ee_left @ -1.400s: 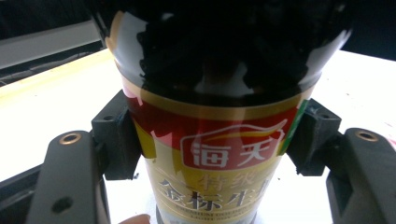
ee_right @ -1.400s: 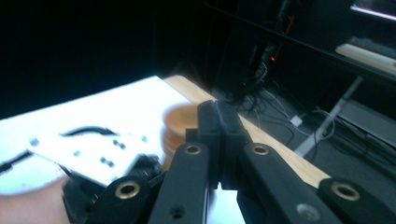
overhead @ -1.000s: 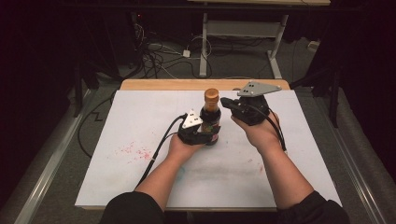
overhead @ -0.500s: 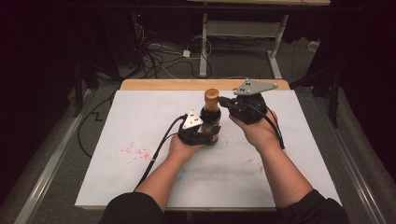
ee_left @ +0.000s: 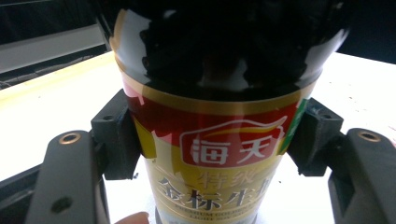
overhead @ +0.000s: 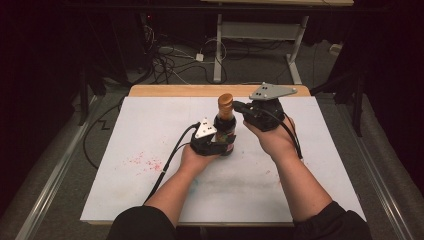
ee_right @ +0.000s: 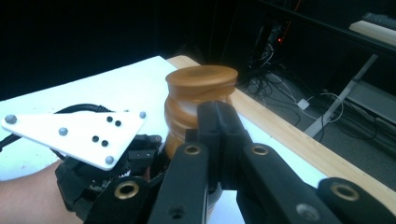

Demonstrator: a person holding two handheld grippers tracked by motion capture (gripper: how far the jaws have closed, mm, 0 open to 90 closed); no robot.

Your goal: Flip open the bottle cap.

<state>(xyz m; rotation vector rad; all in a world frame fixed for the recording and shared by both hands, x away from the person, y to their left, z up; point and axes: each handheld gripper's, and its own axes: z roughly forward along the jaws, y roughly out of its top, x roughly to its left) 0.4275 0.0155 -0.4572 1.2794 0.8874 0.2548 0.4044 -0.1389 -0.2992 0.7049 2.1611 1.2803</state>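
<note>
Nothing is shifting between the earlier frames and now: both hands are staying put. Nearest the person, the left claw (overhead: 220, 145) is clamping the label of the sauce bottle (overhead: 225, 125), which is standing upright on the white table (overhead: 150, 145), its long axis vertical. Just beyond and to the right, the right claw (ee_right: 212, 123) is hovering with its jaws pressed together, empty, tips beside the brown cap (ee_right: 201, 93). That cap is lying directly ahead of those tips, so the right hand is nearer for unscrewing.
</note>
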